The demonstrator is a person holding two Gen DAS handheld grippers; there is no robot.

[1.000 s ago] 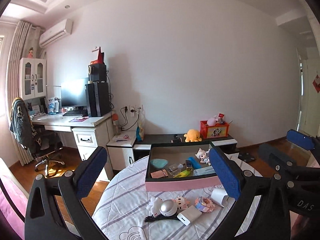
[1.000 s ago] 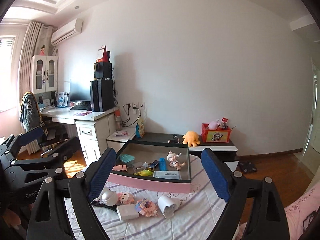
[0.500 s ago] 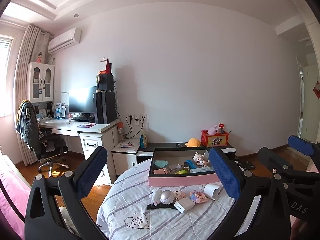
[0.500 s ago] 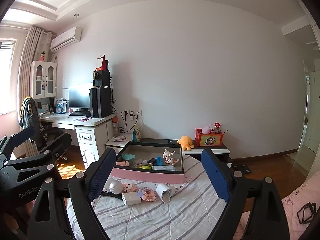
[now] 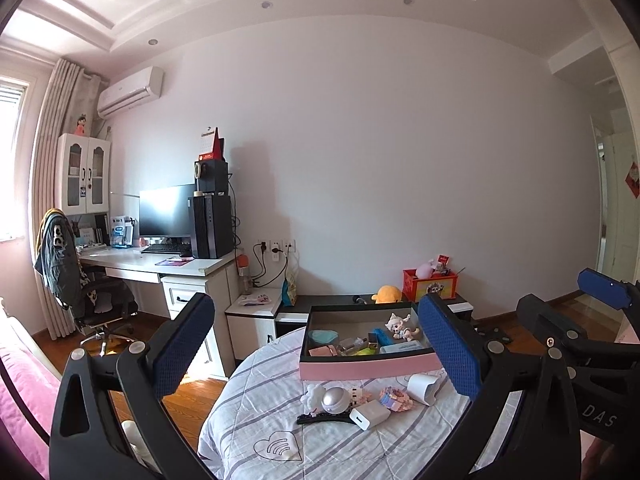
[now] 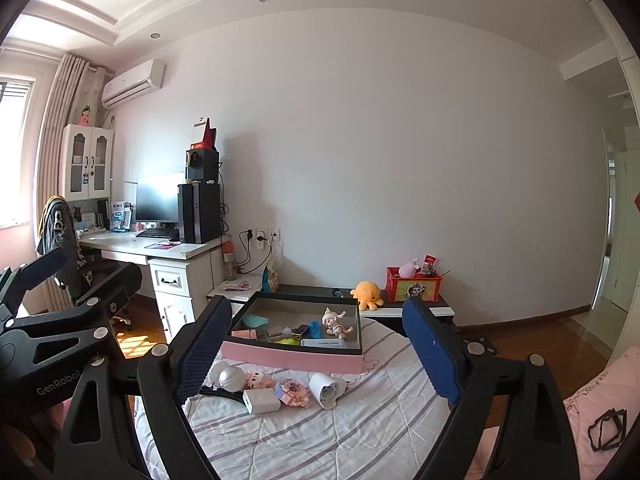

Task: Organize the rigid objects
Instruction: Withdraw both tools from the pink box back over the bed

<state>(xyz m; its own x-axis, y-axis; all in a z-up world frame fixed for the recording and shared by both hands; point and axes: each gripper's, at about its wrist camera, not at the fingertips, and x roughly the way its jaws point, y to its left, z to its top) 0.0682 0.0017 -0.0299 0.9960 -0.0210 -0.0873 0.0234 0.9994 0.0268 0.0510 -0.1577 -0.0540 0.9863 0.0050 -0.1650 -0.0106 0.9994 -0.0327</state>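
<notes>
Both held back from the striped bedspread (image 5: 280,416), wide open and empty — left gripper (image 5: 316,348), right gripper (image 6: 316,352). Ahead, pink-sided box (image 6: 292,356) with a doll, blue block and bottles inside; just before it on the cover — silver ball (image 6: 231,378), white charger (image 6: 262,400), pink brick toy (image 6: 294,392), white cup (image 6: 325,390).

Daylight enters from window (image 5: 12,96) at left frame edge, overexposed; sun patch on floor (image 5: 192,390). Soft shadow beside computer tower (image 6: 200,212). Sharp focus; fisheye bending, dark corner vignette.
</notes>
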